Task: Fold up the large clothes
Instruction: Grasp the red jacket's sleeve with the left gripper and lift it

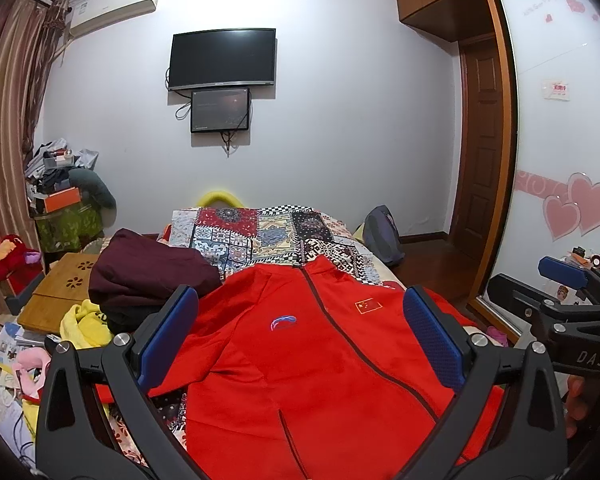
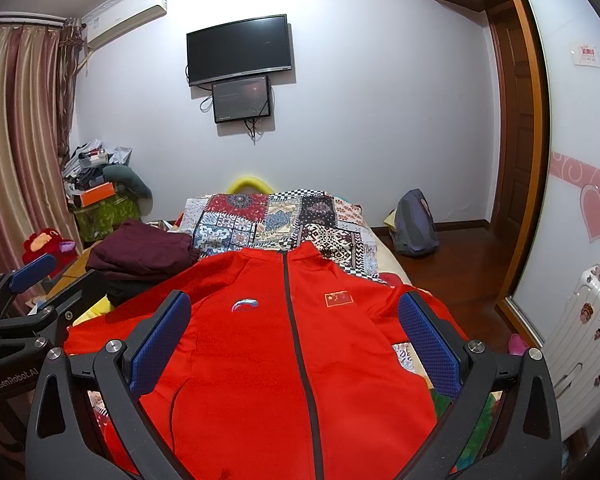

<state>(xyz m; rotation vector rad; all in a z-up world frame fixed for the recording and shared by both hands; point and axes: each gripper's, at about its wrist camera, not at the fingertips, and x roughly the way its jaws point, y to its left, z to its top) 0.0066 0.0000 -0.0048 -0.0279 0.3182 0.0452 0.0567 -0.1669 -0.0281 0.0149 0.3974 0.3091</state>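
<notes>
Nearest the camera, the left gripper [image 1: 300, 344] is held above the near end of a red jacket [image 1: 300, 360], its two blue-padded fingers [image 1: 168, 336] spread wide with nothing between them. The right gripper [image 2: 294, 344] is seen in the same state beside it, spread wide and empty, level with the left.

From left to right: a heap of dark red clothes [image 1: 148, 272] is piled at the left side of the bed [image 1: 268, 232], touching the jacket's left shoulder, with a yellow garment [image 1: 82, 324] just below the heap. The jacket is laid front up in the middle of the bed, on a patchwork bedspread. Its zip [image 2: 296, 340] is closed and runs straight away from the grippers, so the long axis points from the hem, nearest the grippers, to the collar at the far end. A logo is seen left of the zip and a flag patch right of it. A rucksack [image 2: 414, 224] is set on the floor to the right of the bed.

Both grippers are pointed forward along the jacket and tilted slightly down. The left one is judged nearer the left sleeve, the right one nearer the right sleeve. No fold appears yet made; grasping the sleeves or side edges is the likely first step.
</notes>
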